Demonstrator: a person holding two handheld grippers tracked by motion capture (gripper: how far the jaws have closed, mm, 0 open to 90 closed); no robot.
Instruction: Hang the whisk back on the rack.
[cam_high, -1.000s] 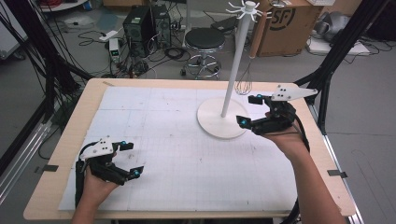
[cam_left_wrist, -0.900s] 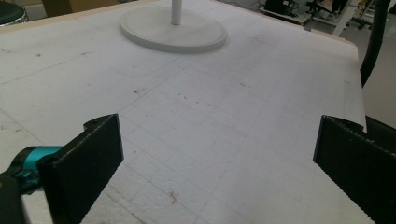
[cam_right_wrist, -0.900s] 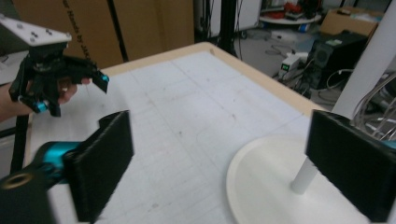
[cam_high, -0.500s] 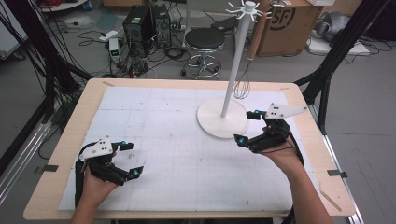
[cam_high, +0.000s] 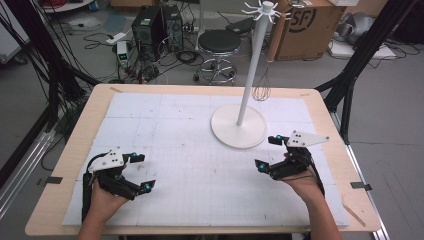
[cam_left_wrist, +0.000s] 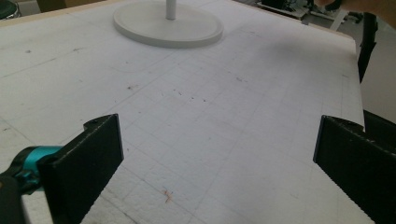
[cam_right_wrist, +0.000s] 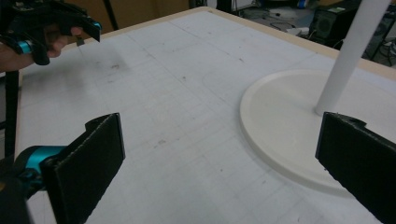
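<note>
Right gripper (cam_high: 272, 151) lower than before, jaws just opened wide, empty, near stand (cam_high: 239, 131).

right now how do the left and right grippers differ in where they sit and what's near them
The left gripper sits near the table's front left corner, far from the stand; the right gripper sits at the right, beside the white stand's round base. The right gripper view has the base beside one jaw; the left gripper view has it far ahead. Both are open and hold nothing.
</note>
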